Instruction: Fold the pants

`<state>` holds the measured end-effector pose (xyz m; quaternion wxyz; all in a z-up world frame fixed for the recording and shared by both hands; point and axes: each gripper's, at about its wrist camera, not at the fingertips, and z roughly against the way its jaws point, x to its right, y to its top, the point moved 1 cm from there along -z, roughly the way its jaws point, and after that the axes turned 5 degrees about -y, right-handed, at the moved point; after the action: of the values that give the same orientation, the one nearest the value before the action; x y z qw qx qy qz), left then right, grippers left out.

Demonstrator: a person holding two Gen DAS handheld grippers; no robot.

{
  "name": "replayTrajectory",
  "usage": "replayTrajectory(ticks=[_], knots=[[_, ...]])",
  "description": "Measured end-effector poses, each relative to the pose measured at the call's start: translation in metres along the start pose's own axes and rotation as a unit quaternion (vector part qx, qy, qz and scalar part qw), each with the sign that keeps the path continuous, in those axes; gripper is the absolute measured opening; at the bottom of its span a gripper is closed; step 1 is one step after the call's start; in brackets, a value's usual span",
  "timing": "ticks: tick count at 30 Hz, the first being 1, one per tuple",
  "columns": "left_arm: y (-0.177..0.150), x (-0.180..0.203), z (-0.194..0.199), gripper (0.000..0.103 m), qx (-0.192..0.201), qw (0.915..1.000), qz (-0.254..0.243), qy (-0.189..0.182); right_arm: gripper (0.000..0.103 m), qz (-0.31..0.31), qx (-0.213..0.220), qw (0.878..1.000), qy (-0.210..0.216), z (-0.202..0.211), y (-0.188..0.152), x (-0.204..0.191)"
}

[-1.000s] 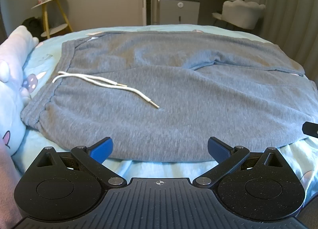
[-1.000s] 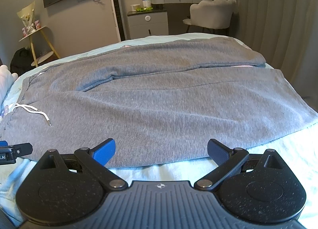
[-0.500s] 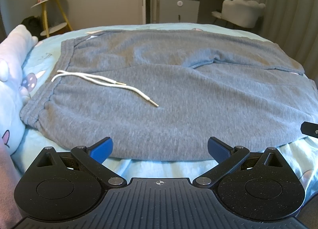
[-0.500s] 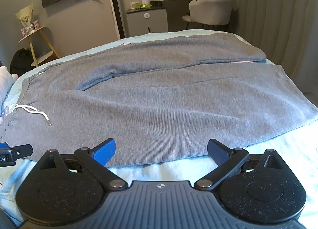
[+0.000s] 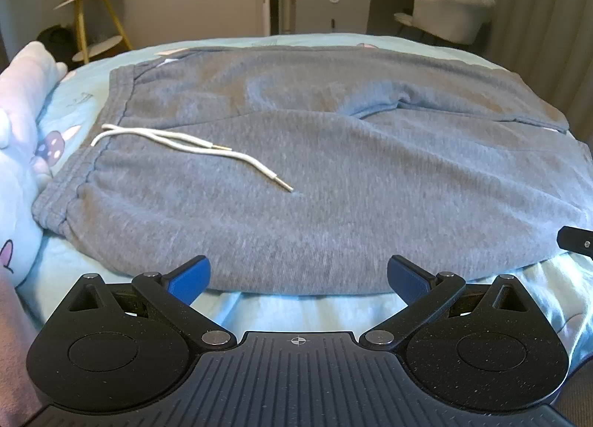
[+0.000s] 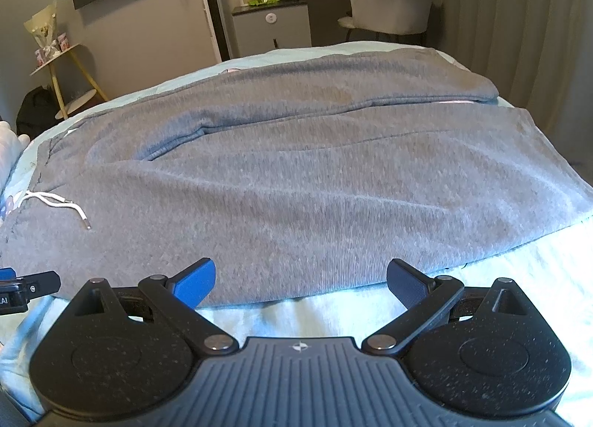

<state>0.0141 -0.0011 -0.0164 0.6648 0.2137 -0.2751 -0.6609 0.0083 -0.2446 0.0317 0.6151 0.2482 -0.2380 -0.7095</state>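
Grey sweatpants [image 5: 333, 175] lie spread flat across the bed, waistband at the left with a white drawstring [image 5: 192, 145] on top, the two legs running to the right. They also fill the right wrist view [image 6: 315, 175]. My left gripper [image 5: 296, 273] is open and empty at the near hem by the waist end. My right gripper [image 6: 300, 277] is open and empty at the near edge of the front leg. The right gripper's tip shows at the left view's right edge [image 5: 576, 240].
A light blue bedsheet [image 5: 304, 308] lies under the pants. A pink and white plush toy [image 5: 18, 152] sits at the left by the waistband. Beyond the bed stand a grey cabinet [image 6: 274, 26], a chair [image 6: 393, 4] and a yellow side table [image 5: 89, 15].
Both grippers have edged slightly forward toward the near edge of the pants. Jaws stay open; the pants have not moved.
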Motion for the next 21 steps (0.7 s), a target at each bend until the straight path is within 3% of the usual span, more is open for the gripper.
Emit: replayTrajectory(ticks=[10,21], knots=[[0.001,-0.001,-0.006,0.103,-0.009,1.0000,0.002,0.002,0.099,0.000,-0.016,1.000,-0.002,-0.010,0.000,0.000],[0.001,-0.002,-0.027,0.103,-0.043,0.9990,0.008,-0.004,0.099,-0.043,-0.049,0.998,0.003,-0.031,-0.001,0.016]])
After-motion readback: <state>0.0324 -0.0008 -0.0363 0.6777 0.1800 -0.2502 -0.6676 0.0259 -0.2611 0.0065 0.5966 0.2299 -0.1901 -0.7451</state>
